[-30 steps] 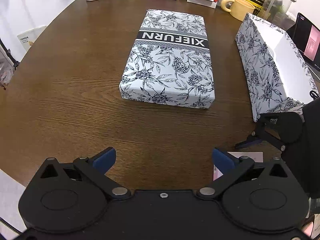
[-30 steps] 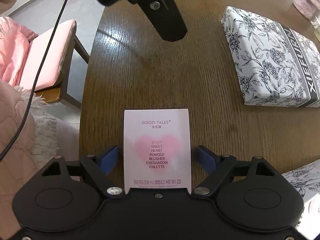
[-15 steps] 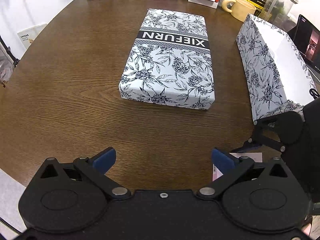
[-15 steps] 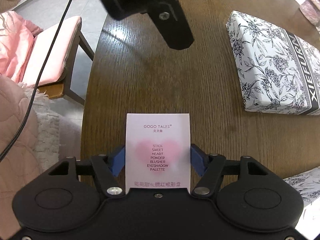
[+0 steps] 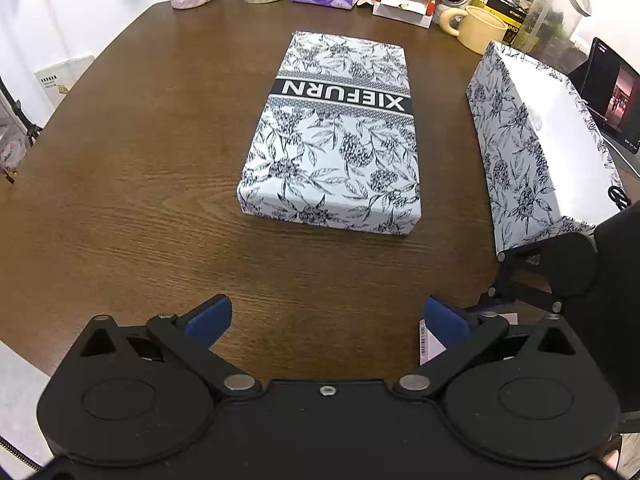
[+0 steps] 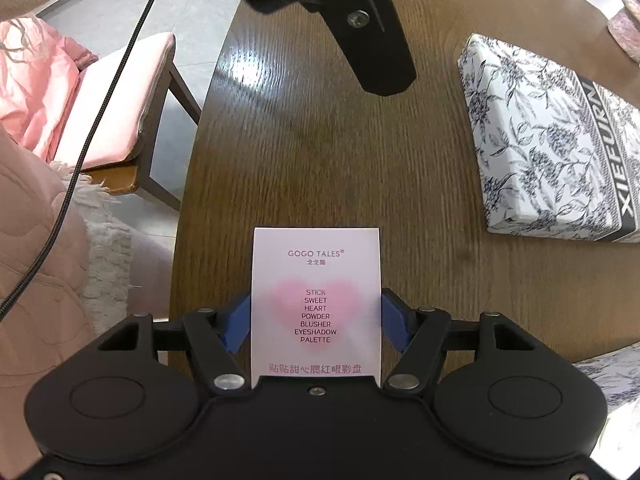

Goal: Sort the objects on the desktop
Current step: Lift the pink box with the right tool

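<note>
Lying flat, palette box (image 6: 315, 300) long axis pointing forward, right gripper (image 6: 315, 322) jaws clamping it

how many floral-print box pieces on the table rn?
2. The flat XIEFURN-banded piece lies mid-table, ahead of the open left gripper. The deeper floral piece sits apart at the table's right side, its near end hidden behind the right gripper. None other visible.

Matte black housing forms the left gripper (image 5: 327, 316), with two round discs, silver pivot bolts, a small centre screw and blue finger pads (image 5: 210, 317). The right gripper (image 6: 316, 322) matches it. A braided black cable (image 6: 100, 120) crosses a quilted pink sleeve (image 6: 40, 280).
</note>
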